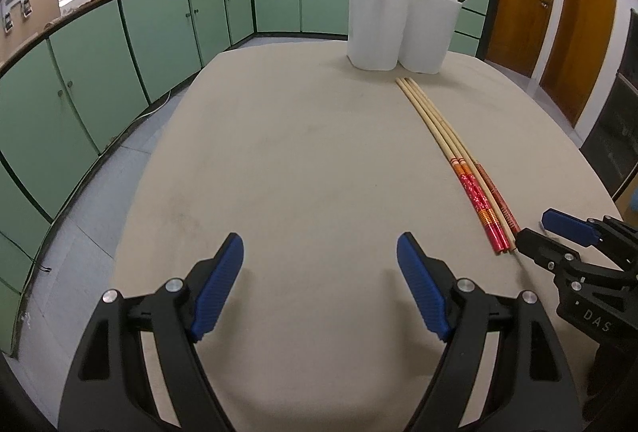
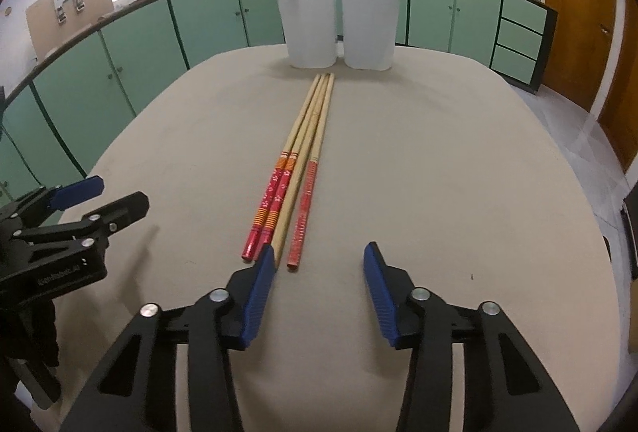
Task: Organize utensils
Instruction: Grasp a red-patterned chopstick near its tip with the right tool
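Observation:
Several long bamboo chopsticks [image 2: 300, 168] with red decorated ends lie side by side on the beige table [image 2: 438, 160], pointing at two white holders [image 2: 339, 25]. They also show in the left wrist view [image 1: 458, 160], right of centre. The holders [image 1: 398, 25] carry a few upright chopsticks. My right gripper [image 2: 319, 256] is open and empty, just behind the chopsticks' red ends. My left gripper [image 1: 319, 248] is open and empty over bare table, left of the chopsticks. Each gripper shows in the other's view, the right [image 1: 534, 232] and the left [image 2: 115, 192].
Green cabinets [image 1: 159, 25] run along the far wall with a sink and pots on the counter. Wooden doors [image 1: 558, 13] stand at the right. The table edge curves off on both sides to a tiled floor [image 1: 99, 200].

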`<state>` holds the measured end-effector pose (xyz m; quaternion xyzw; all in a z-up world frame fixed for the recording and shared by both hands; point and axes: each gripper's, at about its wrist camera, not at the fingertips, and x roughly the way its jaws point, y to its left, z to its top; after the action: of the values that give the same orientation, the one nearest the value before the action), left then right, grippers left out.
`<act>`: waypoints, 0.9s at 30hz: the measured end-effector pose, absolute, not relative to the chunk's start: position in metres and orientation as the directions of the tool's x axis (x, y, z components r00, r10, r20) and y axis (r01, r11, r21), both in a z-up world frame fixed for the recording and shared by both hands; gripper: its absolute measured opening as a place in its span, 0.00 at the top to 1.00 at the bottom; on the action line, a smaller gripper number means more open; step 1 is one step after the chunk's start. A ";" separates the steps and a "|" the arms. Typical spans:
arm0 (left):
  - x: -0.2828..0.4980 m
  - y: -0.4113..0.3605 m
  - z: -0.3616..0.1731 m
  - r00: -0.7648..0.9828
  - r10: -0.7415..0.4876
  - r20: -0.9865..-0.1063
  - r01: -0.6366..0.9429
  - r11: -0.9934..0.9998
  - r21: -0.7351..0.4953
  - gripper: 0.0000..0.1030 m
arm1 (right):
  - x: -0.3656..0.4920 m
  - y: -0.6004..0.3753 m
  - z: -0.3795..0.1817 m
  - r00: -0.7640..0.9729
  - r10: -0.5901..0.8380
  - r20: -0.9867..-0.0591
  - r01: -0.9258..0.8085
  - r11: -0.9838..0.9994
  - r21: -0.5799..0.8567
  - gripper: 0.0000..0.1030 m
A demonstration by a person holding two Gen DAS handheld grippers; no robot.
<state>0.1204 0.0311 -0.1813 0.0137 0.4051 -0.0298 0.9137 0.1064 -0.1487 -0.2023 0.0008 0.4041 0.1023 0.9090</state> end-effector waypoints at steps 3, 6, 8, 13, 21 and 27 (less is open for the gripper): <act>0.121 0.032 -0.182 0.670 -0.044 -0.741 0.062 0.998 -0.003 0.25 | 0.107 -0.153 -0.202 0.651 0.184 -0.737 -0.173 0.981 0.092 0.58; 0.122 0.033 -0.182 0.670 -0.046 -0.741 0.060 0.998 -0.007 0.24 | 0.107 -0.153 -0.204 0.644 0.178 -0.744 -0.173 0.981 0.085 0.59; 0.122 0.032 -0.182 0.669 -0.046 -0.741 0.061 0.998 -0.006 0.24 | 0.108 -0.152 -0.204 0.644 0.176 -0.745 -0.176 0.981 0.080 0.60; 0.121 0.032 -0.183 0.670 -0.046 -0.741 0.062 0.998 -0.006 0.24 | 0.111 -0.145 -0.205 0.640 0.163 -0.751 -0.184 0.981 0.056 0.64; 0.120 0.026 -0.183 0.665 -0.048 -0.745 0.070 0.998 -0.002 0.24 | 0.116 -0.139 -0.205 0.631 0.170 -0.757 -0.197 0.979 0.055 0.89; 0.120 0.014 -0.184 0.660 -0.063 -0.749 0.093 0.996 -0.001 0.24 | 0.112 -0.147 -0.205 0.632 0.194 -0.750 -0.190 0.977 0.093 0.94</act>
<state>0.1197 0.0143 -0.1841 0.0185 0.4100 -0.0428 0.9109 0.1122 -0.1467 -0.2050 0.0025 0.4153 0.1064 0.9034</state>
